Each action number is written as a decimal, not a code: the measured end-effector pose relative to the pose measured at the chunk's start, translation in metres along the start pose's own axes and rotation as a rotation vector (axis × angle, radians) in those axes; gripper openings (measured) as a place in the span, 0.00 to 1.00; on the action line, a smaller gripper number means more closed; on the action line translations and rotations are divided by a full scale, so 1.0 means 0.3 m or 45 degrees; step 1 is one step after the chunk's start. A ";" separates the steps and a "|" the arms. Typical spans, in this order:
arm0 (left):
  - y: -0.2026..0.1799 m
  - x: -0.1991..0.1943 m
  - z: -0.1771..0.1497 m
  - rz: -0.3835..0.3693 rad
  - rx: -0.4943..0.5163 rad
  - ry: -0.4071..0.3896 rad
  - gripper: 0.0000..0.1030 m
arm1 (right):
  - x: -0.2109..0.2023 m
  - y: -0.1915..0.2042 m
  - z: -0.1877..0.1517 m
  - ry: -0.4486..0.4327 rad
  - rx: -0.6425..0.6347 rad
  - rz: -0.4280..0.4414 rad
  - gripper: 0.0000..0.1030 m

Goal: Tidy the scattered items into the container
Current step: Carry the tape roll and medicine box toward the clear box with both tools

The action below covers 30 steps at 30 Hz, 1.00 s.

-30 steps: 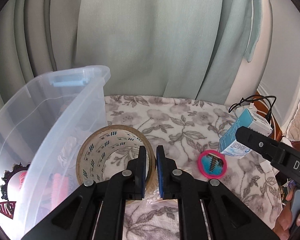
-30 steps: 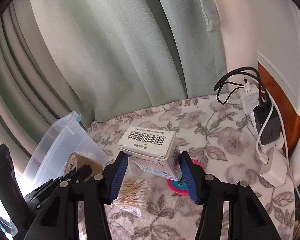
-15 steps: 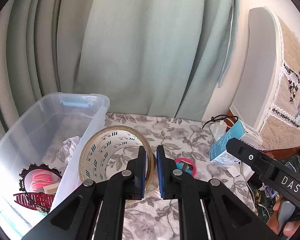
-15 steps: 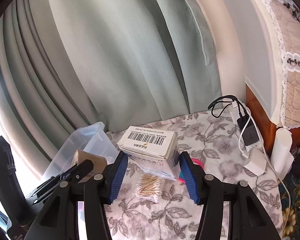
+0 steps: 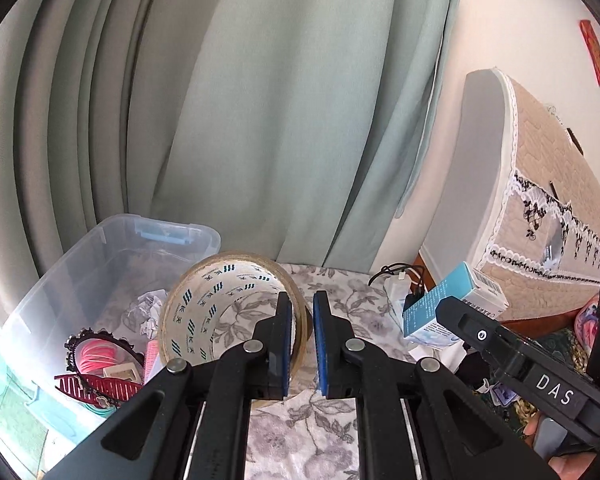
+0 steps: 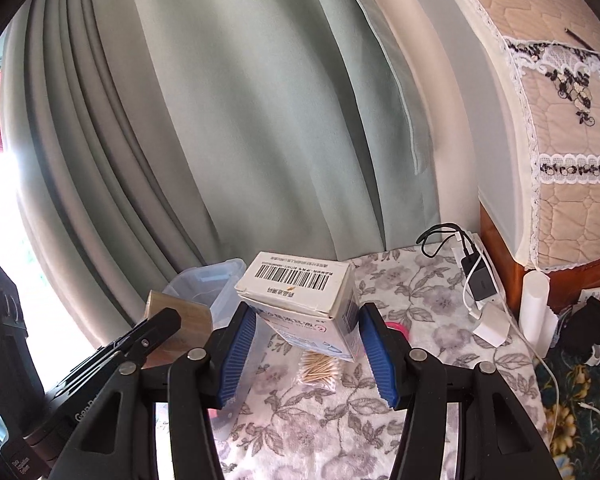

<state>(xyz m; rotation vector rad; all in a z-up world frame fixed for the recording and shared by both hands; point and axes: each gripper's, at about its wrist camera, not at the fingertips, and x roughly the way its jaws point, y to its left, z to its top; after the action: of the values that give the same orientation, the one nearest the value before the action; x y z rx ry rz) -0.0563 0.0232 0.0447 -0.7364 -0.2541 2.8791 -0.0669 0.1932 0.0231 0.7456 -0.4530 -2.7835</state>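
Note:
My left gripper (image 5: 302, 320) is shut on the rim of a brown tape roll (image 5: 220, 304), held in the air just right of the clear plastic bin (image 5: 112, 256). That bin holds a round pink mirror (image 5: 100, 358), a red comb and crumpled paper. My right gripper (image 6: 306, 340) is shut on a white and blue box (image 6: 300, 292) with a barcode on top, lifted above the flowered cloth (image 6: 412, 288). The same box (image 5: 448, 304) shows at the right of the left wrist view. A bag of cotton swabs (image 6: 320, 368) and a pink round item (image 6: 398, 327) lie under the box.
Chargers and cables (image 6: 480, 280) lie at the cloth's far right corner, next to a white cylinder (image 6: 534, 308). A green curtain (image 5: 260, 120) hangs behind the table. A quilted, lace-trimmed cover (image 5: 540, 200) stands to the right. A person's fingers (image 5: 568, 464) hold the right gripper.
Both grippers have risen and drawn back with the tape roll and the box still held. More of the bin's inside and of the room to the right has come into view.

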 end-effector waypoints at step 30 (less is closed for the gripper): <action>0.497 -0.256 0.005 0.186 -0.370 -0.176 0.10 | 0.127 0.545 -0.057 0.126 -0.384 0.226 0.55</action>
<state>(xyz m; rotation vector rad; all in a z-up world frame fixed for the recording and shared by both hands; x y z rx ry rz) -0.0070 -0.1370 0.0511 -0.6221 -0.6753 3.0742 -0.0683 0.0266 0.0492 0.7284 -0.0728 -2.5547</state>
